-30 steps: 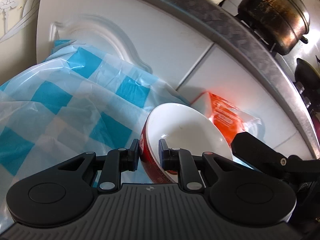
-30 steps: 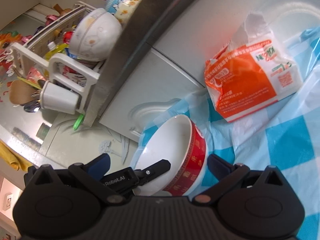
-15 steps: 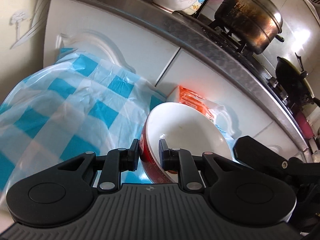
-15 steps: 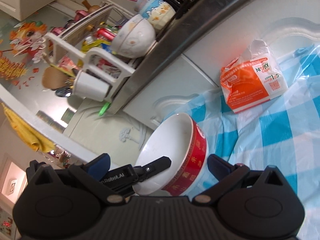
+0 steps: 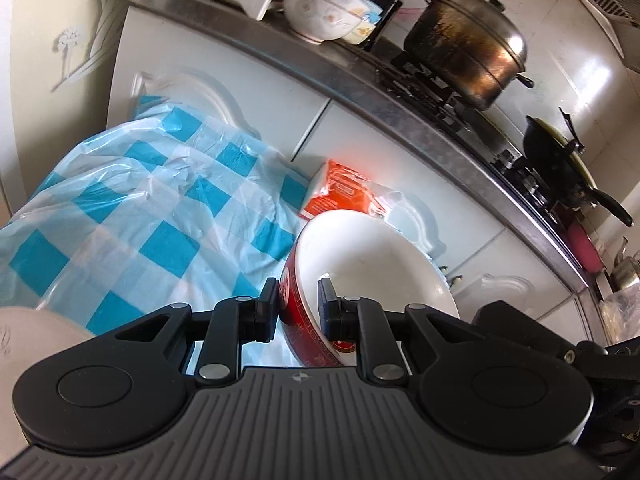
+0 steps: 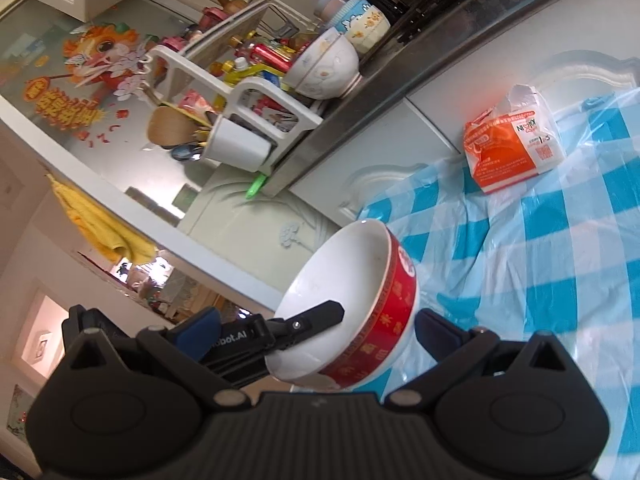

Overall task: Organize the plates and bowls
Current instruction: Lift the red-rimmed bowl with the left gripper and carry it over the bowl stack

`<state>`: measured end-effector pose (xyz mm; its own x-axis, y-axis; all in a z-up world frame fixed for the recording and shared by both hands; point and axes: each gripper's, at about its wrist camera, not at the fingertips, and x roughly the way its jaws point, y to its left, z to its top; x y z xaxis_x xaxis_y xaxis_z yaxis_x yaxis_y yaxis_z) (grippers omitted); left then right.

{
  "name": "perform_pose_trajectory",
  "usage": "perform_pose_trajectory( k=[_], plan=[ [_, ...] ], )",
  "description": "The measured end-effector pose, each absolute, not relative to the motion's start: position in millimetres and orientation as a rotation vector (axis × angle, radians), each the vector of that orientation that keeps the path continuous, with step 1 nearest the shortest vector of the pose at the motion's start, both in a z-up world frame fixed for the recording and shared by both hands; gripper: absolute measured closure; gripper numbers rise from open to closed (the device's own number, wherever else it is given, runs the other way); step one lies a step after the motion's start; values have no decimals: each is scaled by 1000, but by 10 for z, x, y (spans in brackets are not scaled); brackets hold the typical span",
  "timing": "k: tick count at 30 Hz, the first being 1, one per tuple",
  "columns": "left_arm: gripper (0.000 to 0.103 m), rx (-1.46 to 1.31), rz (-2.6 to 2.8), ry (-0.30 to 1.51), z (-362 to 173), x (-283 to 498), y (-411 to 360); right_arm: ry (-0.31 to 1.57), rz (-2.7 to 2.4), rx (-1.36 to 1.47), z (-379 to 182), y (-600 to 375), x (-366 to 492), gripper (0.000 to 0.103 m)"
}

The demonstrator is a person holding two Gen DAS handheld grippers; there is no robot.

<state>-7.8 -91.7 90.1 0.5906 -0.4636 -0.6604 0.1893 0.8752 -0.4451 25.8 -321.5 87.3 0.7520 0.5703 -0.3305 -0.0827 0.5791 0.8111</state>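
Red-banded ceramic bowl was up in the air over the blue-check plastic sheet, well below the steel bench with its white bowls and dish rack; judged rigid, fairly heavy, glazed so slippery, and breakable if dropped; the rim was the sensible place to pinch, one pad inside, one outside; left gripper had its jaws clamped on the near rim that way, pointing steeply down, bowl tilted on edge; right gripper pointed only slightly down, its jaws spread wide either side of the bowl, apparently not pressing it; orange packet lay on the sheet by the cabinet doors.
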Motion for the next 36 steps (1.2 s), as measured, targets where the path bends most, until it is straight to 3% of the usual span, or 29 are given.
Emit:
perform_pose_trajectory(
  k=[20,36],
  plan=[
    [85,-205,-480,946,852,-946,-1087,677,473,830,1013,-3344,-849,0],
    [86,-50,-502,1054,429,-1290,-1296,817,434,862,606,-3490,-1384,0]
  ],
)
